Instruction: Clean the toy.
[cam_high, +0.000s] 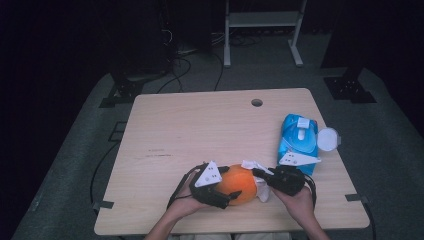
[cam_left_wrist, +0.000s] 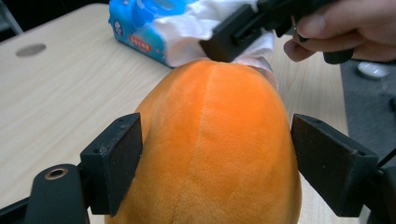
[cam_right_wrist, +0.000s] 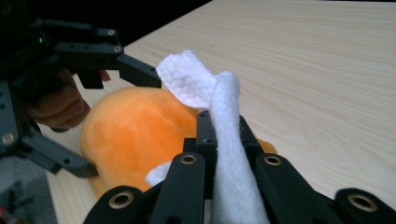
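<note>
Both claws work at the near edge of the wooden table (cam_high: 200, 125) in the high view. At the left, the left gripper (cam_high: 222, 196) has its jaws around an orange plush toy (cam_high: 239, 184), which lies on the table close to the person. From the right, the right gripper (cam_high: 260, 174) comes to the toy and holds a white cloth (cam_high: 252, 165) against its far right side. A blue pack of wet wipes (cam_high: 295, 142) lies on the right part of the table, behind the right gripper, and a white round lid (cam_high: 327, 139) is just beside it at the table edge.

Seen from the left gripper view, the left gripper (cam_left_wrist: 215, 163) has one black jaw on each side of the orange plush toy (cam_left_wrist: 219, 149). The left jaw touches the plush; whether the right jaw presses it I cannot tell exactly, but the toy sits between them. Behind the toy, the right gripper (cam_left_wrist: 224, 44) touches its far top with the white cloth (cam_left_wrist: 187, 32), and the wipes pack (cam_left_wrist: 135, 28) is farther behind.

From the right gripper view, the right gripper (cam_right_wrist: 222, 140) is closed on the white cloth (cam_right_wrist: 229, 140), which stands up between its jaws and folds over at the top. The orange plush toy (cam_right_wrist: 135, 135) lies just behind, on the left, and the left gripper (cam_right_wrist: 93, 112) holds it from both sides.
</note>
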